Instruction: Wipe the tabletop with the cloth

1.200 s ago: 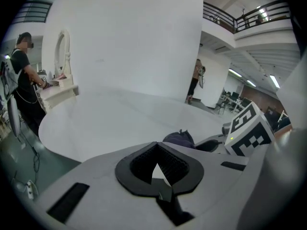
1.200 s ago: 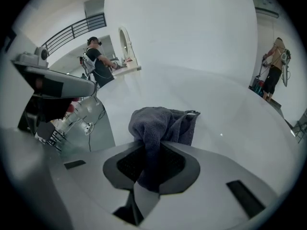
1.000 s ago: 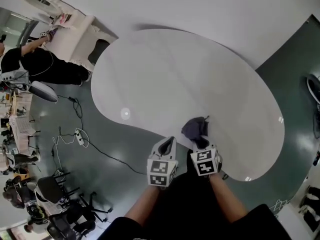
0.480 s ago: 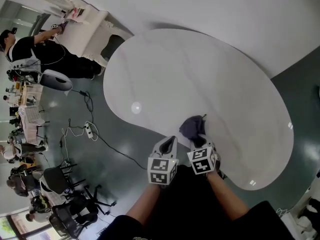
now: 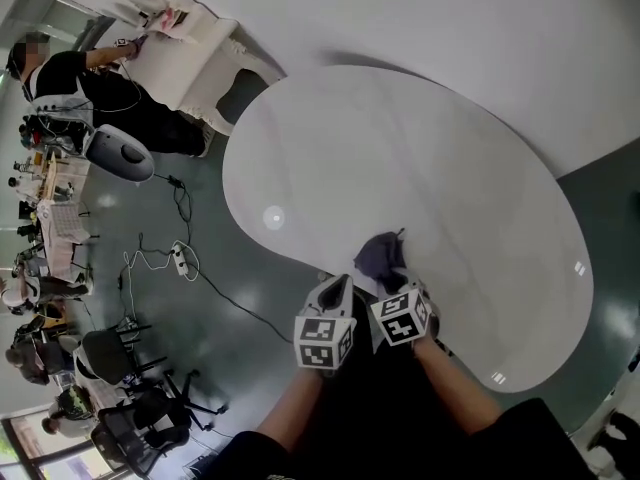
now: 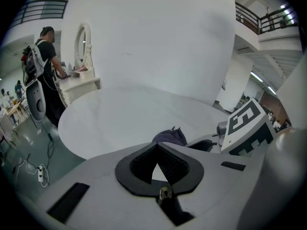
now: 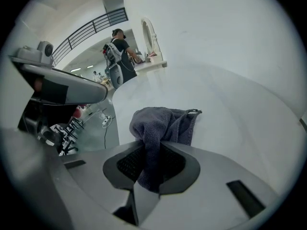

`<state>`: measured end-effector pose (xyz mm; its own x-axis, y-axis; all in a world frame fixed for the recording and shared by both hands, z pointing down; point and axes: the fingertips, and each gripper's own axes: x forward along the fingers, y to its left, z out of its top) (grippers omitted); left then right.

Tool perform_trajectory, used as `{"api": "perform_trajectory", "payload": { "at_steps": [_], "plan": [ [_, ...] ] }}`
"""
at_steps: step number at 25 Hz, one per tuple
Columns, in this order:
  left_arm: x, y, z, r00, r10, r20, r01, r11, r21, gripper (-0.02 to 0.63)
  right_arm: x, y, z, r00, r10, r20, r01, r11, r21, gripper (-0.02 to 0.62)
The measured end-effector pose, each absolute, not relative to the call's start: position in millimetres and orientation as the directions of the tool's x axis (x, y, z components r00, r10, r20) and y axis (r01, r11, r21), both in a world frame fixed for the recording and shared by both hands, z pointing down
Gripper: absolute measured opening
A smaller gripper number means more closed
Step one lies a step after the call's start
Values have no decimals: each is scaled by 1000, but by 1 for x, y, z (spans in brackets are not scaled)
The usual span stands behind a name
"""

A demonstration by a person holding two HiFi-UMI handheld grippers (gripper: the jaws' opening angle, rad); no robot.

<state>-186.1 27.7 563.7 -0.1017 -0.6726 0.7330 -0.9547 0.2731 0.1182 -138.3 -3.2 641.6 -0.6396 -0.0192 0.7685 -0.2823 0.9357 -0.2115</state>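
A dark grey cloth (image 5: 381, 256) lies bunched on the near edge of the white oval tabletop (image 5: 420, 168). My right gripper (image 5: 393, 284) is shut on the cloth (image 7: 160, 126), with a fold pinched between its jaws. In the left gripper view the cloth (image 6: 170, 137) shows just beyond the jaws. My left gripper (image 5: 335, 288) hovers at the table's near rim, to the left of the right one, jaws shut with nothing between them.
A white dressing table with an oval mirror (image 5: 185, 43) stands beyond the table's far left end, with a person (image 5: 90, 93) in dark clothes at it. Cables and a power strip (image 5: 178, 260) lie on the green floor at left. Chairs (image 5: 110, 368) stand lower left.
The right gripper and cloth have slid slightly left and nearer along the table's near edge. The head view has shifted, so the table sits further right. The left gripper has hardly moved.
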Motion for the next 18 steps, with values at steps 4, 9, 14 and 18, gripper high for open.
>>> {"api": "perform_trajectory", "payload": {
  "at_steps": [4, 9, 14, 18],
  "plan": [
    [-216, 40, 568, -118, -677, 727, -948, 295, 121, 6, -165, 3, 643, -636, -13, 772, -268, 941, -205, 57],
    [-249, 51, 567, -127, -690, 712, -939, 316, 138, 6, -196, 12, 641, -627, -26, 779, -264, 948, -180, 57],
    [-282, 62, 558, -166, -705, 689, -921, 361, 148, 6, -232, 23, 639, -619, -17, 785, -239, 956, -168, 57],
    [-311, 75, 561, -204, -700, 684, -896, 416, 158, 6, -261, 23, 639, -619, -3, 786, -210, 964, -161, 57]
  ]
}}
